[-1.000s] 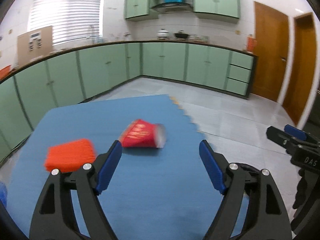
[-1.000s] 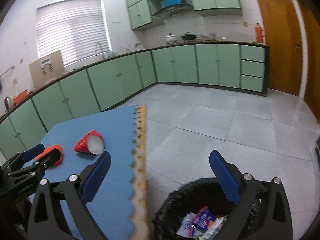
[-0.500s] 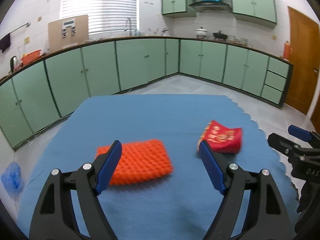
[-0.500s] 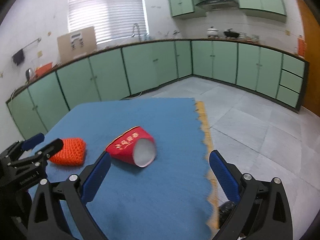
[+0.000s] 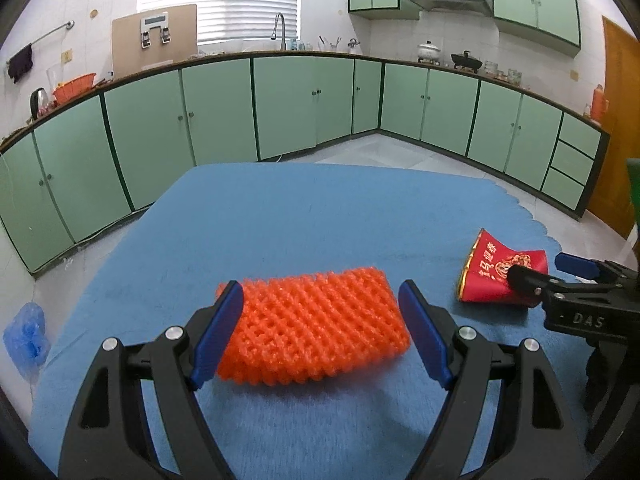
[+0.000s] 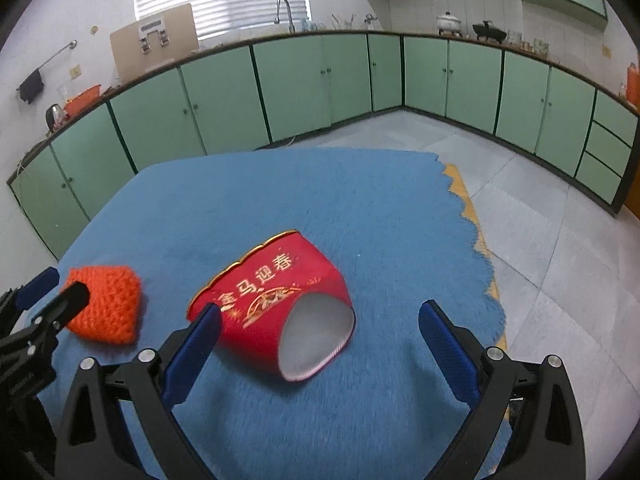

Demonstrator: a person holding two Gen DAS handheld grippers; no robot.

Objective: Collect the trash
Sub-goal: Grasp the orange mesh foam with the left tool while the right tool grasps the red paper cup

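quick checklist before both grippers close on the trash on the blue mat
1. Left gripper jaws open: ok.
2. Orange foam net lies between the left fingers: ok.
3. Right gripper jaws open: ok.
4. Red paper cup centred between the right fingers: not ok, it sits toward the left finger.
5. Cup lying on its side on the blue mat, apart from the net: ok.
6. Trash bin in view for the drop: not ok, neither view shows it.
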